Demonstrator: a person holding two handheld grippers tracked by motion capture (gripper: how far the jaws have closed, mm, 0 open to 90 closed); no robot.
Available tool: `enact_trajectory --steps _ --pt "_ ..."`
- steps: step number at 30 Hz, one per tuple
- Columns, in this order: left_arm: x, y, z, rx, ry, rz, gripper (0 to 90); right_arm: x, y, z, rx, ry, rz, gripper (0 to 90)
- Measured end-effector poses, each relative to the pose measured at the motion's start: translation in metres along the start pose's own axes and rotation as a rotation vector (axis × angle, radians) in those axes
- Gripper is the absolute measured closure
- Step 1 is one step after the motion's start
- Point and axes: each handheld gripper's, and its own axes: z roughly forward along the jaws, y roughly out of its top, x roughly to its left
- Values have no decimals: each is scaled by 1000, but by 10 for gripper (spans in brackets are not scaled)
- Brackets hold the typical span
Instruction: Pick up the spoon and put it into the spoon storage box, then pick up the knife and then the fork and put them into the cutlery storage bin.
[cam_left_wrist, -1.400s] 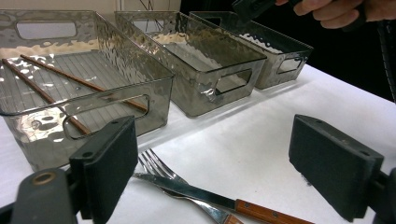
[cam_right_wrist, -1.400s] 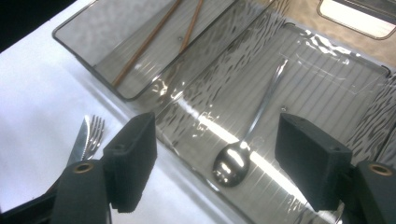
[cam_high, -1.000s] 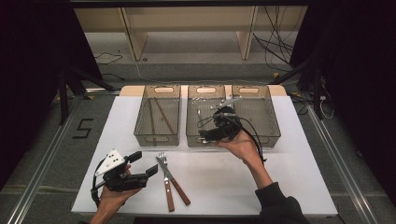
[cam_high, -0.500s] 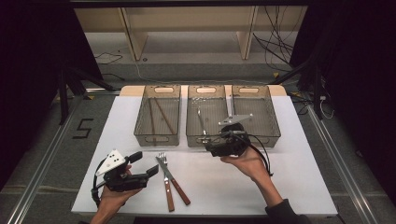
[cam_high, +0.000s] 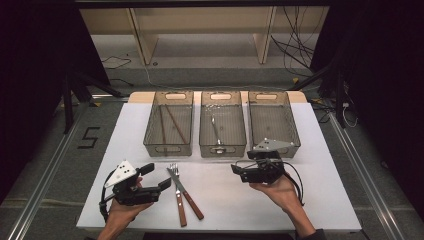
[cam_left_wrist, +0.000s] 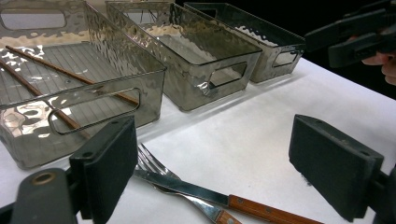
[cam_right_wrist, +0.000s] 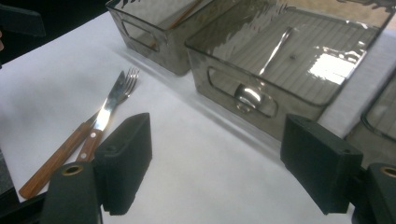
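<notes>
Both the left gripper (cam_high: 156, 176) and right gripper (cam_high: 239, 171) stand spread and empty, and the knife (cam_high: 186, 194) lies crossed over the fork (cam_high: 177, 196) near the worktop's front edge, so a pinch risks dragging both.

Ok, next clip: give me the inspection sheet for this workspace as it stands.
Surface: white table, flat, no spills seen.
Job's things: fork and knife, both wooden-handled, lying crossed on the table between the grippers.
Bins: left bin holds chopsticks; middle bin holds a spoon; right bin looks empty.
Clutter: nothing seen.
Grippers: left gripper open, beside the fork; right gripper open, in front of the middle bin; neither holds anything.
Cables: loose cables on the floor behind the table.
Surroundings: wooden shelf, dark curtains at the sides.
</notes>
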Motion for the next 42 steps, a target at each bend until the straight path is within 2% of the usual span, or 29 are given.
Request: enact_trajectory --steps 11,23,26,35,42 --pt "-2 1 3 27 -9 1 151 -8 -33 -16 -45 -13 36 253" --pt "-3 0 4 66 -24 8 149 -10 -53 -29 -96 -30 63 245" --pt "-4 0 3 74 -29 1 149 -10 -56 -30 -101 -39 58 245" --pt "-5 -2 9 141 -51 11 150 -11 -67 -34 -123 -45 62 237" --pt "-7 -5 15 243 -79 29 178 -11 -72 -35 -122 -47 68 231"
